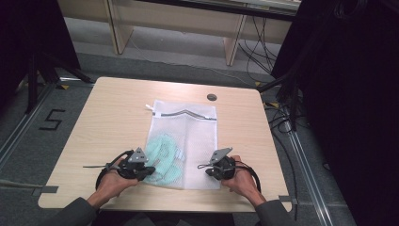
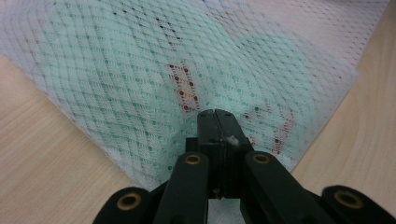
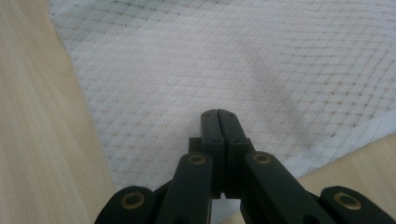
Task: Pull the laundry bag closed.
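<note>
My left gripper [image 2: 215, 114] is sitting nearest the lens in the left gripper view, its black fingers [image 2: 208, 128] pressed together with no gap between them, the tips resting against the near edge of the white mesh laundry bag [image 2: 116, 70]. Whether any netting is caught between the pads I cannot tell. Through the mesh I am seeing a mint-green garment [image 2: 261, 70] bunched in this near corner, with small reddish markings on it.

In the right gripper view my right gripper [image 3: 218, 114] is doing the same at the other near corner: fingers [image 3: 236, 130] fully closed, tips lying on flat, unfilled mesh [image 3: 210, 60], and again I cannot say whether fabric is pinched.

From the high view the bag [image 1: 197, 136] is lying flat in the middle of the tabletop [image 1: 113, 117], zipper end [image 1: 183, 113] far from me, with the left gripper [image 1: 143, 170] and right gripper [image 1: 211, 170] at its two near corners.

I am judging the step as securing both near corners. To do it well, I should be confirming a true pinch of mesh on each side, taking netting alone on the left and not the garment, and keeping both hands level so the bag lifts evenly without its load sliding.
</note>
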